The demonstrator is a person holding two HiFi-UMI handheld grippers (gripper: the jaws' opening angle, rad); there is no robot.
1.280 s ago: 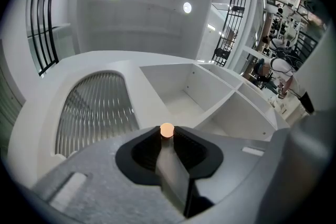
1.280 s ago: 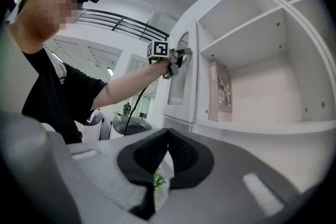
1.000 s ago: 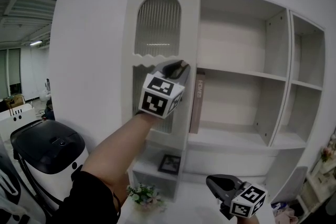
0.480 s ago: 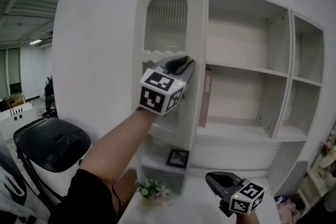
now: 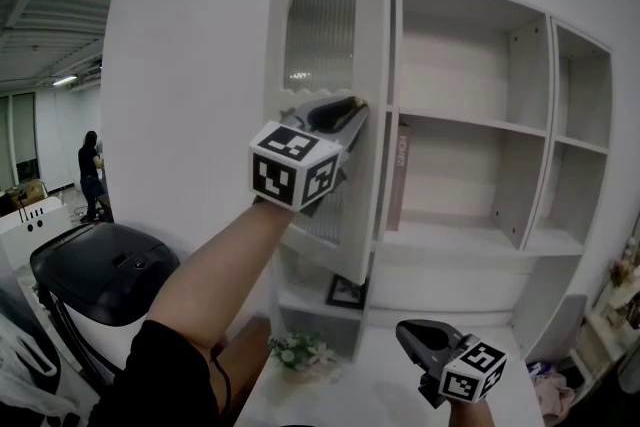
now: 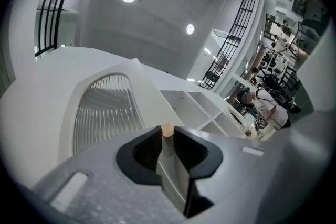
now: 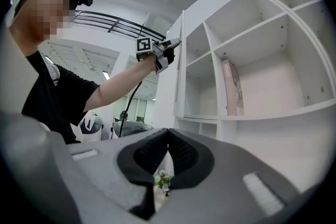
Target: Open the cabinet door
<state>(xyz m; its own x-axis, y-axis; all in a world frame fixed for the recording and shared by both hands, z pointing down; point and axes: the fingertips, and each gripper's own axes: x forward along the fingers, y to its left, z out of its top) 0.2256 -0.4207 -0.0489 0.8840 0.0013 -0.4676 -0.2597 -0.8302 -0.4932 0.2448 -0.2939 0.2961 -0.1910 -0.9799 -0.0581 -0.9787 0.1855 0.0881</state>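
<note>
The white cabinet door (image 5: 330, 25) has an arched ribbed-glass pane and stands swung out from the shelf unit (image 5: 470, 115). My left gripper (image 5: 350, 107) is at the door's free edge, about mid-height, shut on a small round wooden knob (image 6: 167, 130). The door's ribbed pane (image 6: 102, 110) fills the space just beyond the jaws in the left gripper view. My right gripper (image 5: 412, 333) hangs low at the lower right, shut and holding nothing. From the right gripper view the door (image 7: 179, 71) shows edge-on, with the left gripper (image 7: 172, 43) at it.
A pinkish book (image 5: 398, 170) stands on the middle shelf behind the door. A framed picture (image 5: 345, 293) sits in the low compartment, and a small flower pot (image 5: 300, 352) stands on the white counter. A black-topped appliance (image 5: 105, 270) is at the lower left.
The door has swung further out from the shelves, showing more of the open compartments. My left gripper has moved left with the knob in it. The right gripper has barely shifted.
</note>
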